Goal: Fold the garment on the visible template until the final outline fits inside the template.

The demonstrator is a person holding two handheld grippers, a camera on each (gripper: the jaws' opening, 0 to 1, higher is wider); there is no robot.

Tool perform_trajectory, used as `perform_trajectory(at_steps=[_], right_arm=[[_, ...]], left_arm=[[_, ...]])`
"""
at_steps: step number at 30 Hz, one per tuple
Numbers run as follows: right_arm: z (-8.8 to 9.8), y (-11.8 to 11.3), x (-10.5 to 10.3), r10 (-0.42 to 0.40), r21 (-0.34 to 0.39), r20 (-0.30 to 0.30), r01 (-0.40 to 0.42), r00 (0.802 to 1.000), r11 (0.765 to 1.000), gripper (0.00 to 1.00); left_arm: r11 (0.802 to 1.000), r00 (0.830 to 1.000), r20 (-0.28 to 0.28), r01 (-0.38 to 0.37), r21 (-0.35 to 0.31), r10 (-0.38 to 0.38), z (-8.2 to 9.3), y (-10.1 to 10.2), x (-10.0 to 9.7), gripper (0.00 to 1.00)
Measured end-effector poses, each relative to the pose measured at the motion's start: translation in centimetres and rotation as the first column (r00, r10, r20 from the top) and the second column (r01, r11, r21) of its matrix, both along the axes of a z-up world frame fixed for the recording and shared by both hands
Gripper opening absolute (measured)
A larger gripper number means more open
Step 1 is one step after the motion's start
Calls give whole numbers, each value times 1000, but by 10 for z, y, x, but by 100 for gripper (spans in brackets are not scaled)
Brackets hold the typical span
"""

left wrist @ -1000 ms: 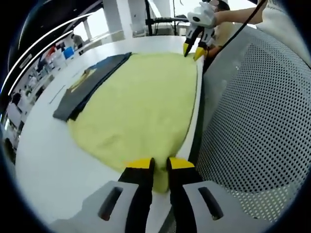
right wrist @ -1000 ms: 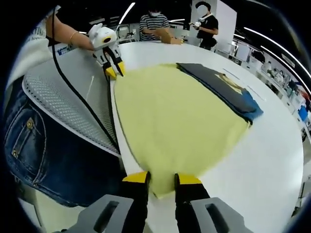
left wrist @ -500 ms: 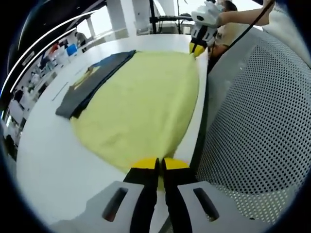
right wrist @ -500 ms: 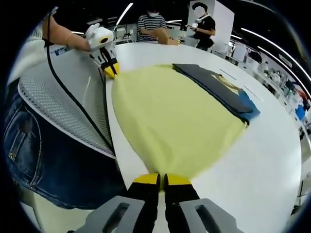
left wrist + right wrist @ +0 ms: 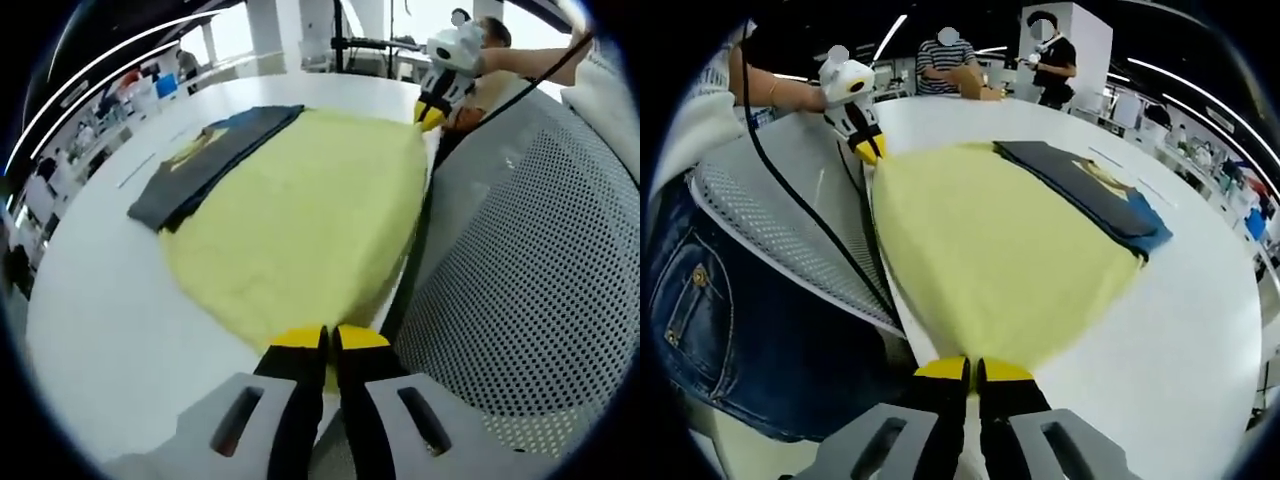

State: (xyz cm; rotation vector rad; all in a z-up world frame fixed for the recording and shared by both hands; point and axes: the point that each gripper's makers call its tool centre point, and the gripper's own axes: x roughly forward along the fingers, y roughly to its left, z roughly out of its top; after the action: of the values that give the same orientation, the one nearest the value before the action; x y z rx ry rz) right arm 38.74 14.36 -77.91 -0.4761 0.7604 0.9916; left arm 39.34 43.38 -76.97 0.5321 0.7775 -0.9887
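Observation:
A pale yellow garment [image 5: 310, 215] [image 5: 990, 255] lies spread on the white table [image 5: 100, 310] [image 5: 1180, 330]. A dark folded garment with a printed patch [image 5: 205, 160] [image 5: 1090, 190] lies along its far edge. My left gripper [image 5: 328, 340] is shut on the yellow garment's near corner at the table's edge. My right gripper [image 5: 973, 368] is shut on the other near corner. Each gripper also appears far off in the other's view, the right one [image 5: 430, 112] and the left one [image 5: 868, 150], pinching the cloth.
A person in a white mesh top [image 5: 540, 260] [image 5: 770, 220] and blue jeans [image 5: 730, 340] stands against the table's near edge between the grippers. Other people [image 5: 950, 65] stand beyond the table. Shelves and benches [image 5: 90, 120] line the room.
Both grippers went from open around the yellow garment's corners to shut on them. The cloth's near edge has lifted slightly and both views have shifted a little.

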Motion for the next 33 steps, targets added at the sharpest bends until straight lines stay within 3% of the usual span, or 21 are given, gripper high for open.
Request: perform_trajectory(at_steps=[13,21,26,33], right_arm=[[8,0,-19,3,17,-29,-2,1000,1000,0],[15,0,-28,25,10,-41,-25,999,1000,0],[20,2,-32,74,-37,-30,-75,997,996,0],[33,2,-21,93,-60,9,-92,996,994,0]], left_arm=[[1000,1000,-16,9,13,-8,9,0,-18,1],[1000,999,-43,-4,-11,4,19,3,-25,1],[1000,999,-44,-3,-22,2,29,1,-28,1],[1000,1000,-19,-6,-25,6,43,2,-15,1]])
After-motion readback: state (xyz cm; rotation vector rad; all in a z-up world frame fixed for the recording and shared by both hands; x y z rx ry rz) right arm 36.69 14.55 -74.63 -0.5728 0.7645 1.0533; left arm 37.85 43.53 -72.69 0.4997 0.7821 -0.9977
